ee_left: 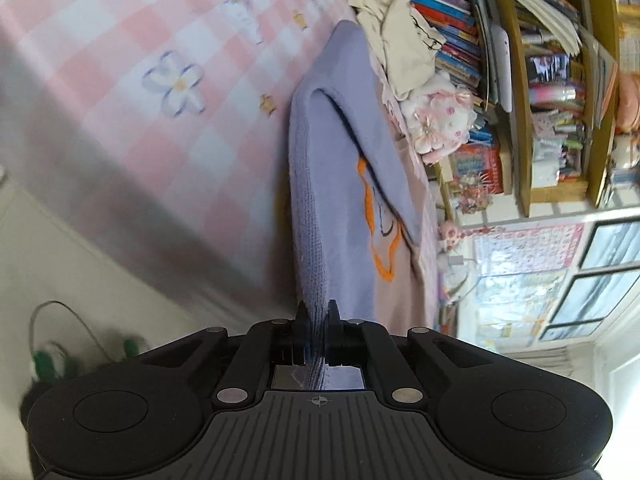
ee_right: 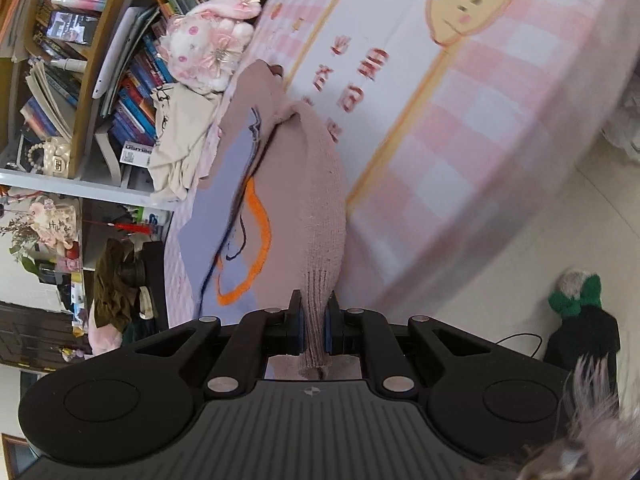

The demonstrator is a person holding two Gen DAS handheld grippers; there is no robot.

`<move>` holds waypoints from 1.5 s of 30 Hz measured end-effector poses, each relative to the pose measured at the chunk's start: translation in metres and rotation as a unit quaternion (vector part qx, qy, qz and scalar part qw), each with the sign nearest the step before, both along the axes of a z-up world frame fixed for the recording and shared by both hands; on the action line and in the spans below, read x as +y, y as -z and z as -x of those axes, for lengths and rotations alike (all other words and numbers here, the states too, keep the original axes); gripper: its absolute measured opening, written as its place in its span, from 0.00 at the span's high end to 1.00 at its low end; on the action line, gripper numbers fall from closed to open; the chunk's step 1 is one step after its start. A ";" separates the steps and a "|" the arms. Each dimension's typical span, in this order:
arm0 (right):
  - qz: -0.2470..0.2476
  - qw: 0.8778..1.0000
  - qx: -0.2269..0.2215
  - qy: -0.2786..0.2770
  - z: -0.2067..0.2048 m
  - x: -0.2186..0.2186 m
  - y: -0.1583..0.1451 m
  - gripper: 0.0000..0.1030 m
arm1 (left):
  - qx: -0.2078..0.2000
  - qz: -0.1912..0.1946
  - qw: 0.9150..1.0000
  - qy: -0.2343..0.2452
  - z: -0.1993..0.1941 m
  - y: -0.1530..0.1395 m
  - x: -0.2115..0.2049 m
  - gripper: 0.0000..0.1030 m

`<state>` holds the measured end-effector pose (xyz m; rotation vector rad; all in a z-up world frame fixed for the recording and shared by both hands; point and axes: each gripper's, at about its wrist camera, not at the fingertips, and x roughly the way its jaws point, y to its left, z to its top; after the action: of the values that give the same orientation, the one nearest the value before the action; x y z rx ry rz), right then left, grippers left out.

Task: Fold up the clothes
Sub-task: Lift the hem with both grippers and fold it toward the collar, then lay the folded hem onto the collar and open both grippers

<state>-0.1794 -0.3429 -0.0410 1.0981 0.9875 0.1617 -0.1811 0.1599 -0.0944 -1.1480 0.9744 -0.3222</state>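
In the left wrist view, the left gripper (ee_left: pixel 317 320) is seen at the lower centre of the frame with its black fingers (ee_left: pixel 301 314) drawn narrow and pressed on the ribbed lilac edge of a knitted sweater in lilac and dusty pink with an orange outline motif (ee_left: pixel 344 184). From the jaws the knit is stretched upward through the middle of the frame, the lilac sleeve being draped over the body of the garment. To the left of it, a bed cover of pink and white checks printed with flowers (ee_left: pixel 152 80) fills the upper left. A crumpled cream garment (ee_left: pixel 394 28) lies at the upper centre, just beside the far end of the sweater, and a pink and white plush toy (ee_left: pixel 438 116) is seen right of it against a wooden shelf packed with books (ee_left: pixel 520 80).

In the right wrist view, the right gripper (ee_right: pixel 315 318) is found at the lower centre, its blue-padded fingers (ee_right: pixel 297 320) closed tightly on the ribbed dusty-pink cuff of the same sweater (ee_right: pixel 316 184). The pink sleeve is drawn up the middle of the frame, with the lilac panel and orange outline to its left. The checked cover (ee_right: pixel 500 120) occupies the upper right, and a dark knitted slipper with a green bow (ee_right: pixel 580 320) rests on the pale floor at the lower right.
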 end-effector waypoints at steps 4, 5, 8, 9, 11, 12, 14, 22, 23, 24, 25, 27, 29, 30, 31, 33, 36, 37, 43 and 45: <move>-0.016 1.000 0.011 0.006 0.009 0.000 0.001 0.91 | -0.017 0.030 0.999 -0.017 0.003 -0.005 0.010 0.96; -0.024 1.000 0.003 0.008 0.008 0.000 -0.003 0.91 | -0.026 0.038 0.999 -0.021 0.002 -0.008 0.013 0.96; -0.048 0.997 -0.053 0.008 -0.007 -0.002 -0.029 0.91 | -0.063 0.061 0.996 -0.031 -0.009 -0.025 0.014 0.96; -0.049 0.996 -0.076 0.006 -0.017 -0.001 -0.041 0.91 | -0.078 0.070 0.994 -0.035 -0.016 -0.033 0.014 0.96; -0.052 0.991 -0.123 0.004 -0.035 -0.001 -0.066 0.91 | -0.108 0.084 0.989 -0.046 -0.034 -0.049 0.014 0.96; -0.053 0.988 -0.143 0.004 -0.046 -0.001 -0.076 0.91 | -0.123 0.089 0.987 -0.053 -0.044 -0.057 0.016 0.96; -0.055 0.984 -0.172 0.007 -0.071 0.000 -0.091 0.91 | -0.149 0.096 0.982 -0.067 -0.064 -0.072 0.019 0.96; -0.054 0.979 -0.194 0.015 -0.175 0.009 -0.100 0.91 | -0.151 0.061 0.981 -0.109 -0.144 -0.089 0.024 0.95; -0.053 0.981 -0.189 0.014 -0.187 0.010 -0.096 0.91 | -0.145 0.052 0.982 -0.114 -0.152 -0.087 0.023 0.95; -0.050 0.982 -0.184 0.011 -0.199 0.012 -0.092 0.91 | -0.138 0.043 0.982 -0.118 -0.161 -0.086 0.022 0.95; -0.048 0.982 -0.180 0.008 -0.211 0.013 -0.087 0.91 | -0.131 0.035 0.983 -0.122 -0.169 -0.085 0.022 0.95; -0.047 0.984 -0.171 0.003 -0.227 0.014 -0.076 0.91 | -0.114 0.021 0.985 -0.131 -0.182 -0.079 0.020 0.95; -0.048 0.987 -0.156 -0.002 -0.244 0.014 -0.065 0.91 | -0.095 0.005 0.986 -0.139 -0.194 -0.073 0.019 0.95; -0.047 0.988 -0.148 -0.006 -0.253 0.014 -0.060 0.91 | -0.085 -0.005 0.986 -0.142 -0.201 -0.070 0.018 0.95; -0.047 0.989 -0.141 -0.009 -0.259 0.014 -0.055 0.91 | -0.076 -0.016 0.986 -0.145 -0.207 -0.067 0.016 0.95; -0.046 0.991 -0.128 -0.015 -0.271 0.013 -0.044 0.91 | -0.062 -0.028 0.986 -0.149 -0.216 -0.061 0.014 0.95; -0.045 0.993 -0.107 -0.017 -0.285 0.009 -0.030 0.91 | -0.050 -0.040 0.986 -0.152 -0.228 -0.055 0.010 0.94; -0.045 0.994 -0.100 -0.016 -0.290 0.008 -0.025 0.91 | -0.049 -0.046 0.986 -0.151 -0.232 -0.054 0.008 0.93; -0.022 0.996 -0.082 -0.002 -0.305 -0.010 -0.015 0.72 | -0.062 -0.118 0.981 -0.140 -0.247 -0.067 0.009 0.34; -0.005 0.996 -0.094 0.001 -0.306 -0.018 -0.019 0.66 | -0.090 -0.150 0.974 -0.141 -0.243 -0.080 0.012 0.32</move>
<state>0.1265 -0.3609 -0.0219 1.0730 0.8181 0.2631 0.0619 0.1723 -0.0139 -0.9458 0.6635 -0.0449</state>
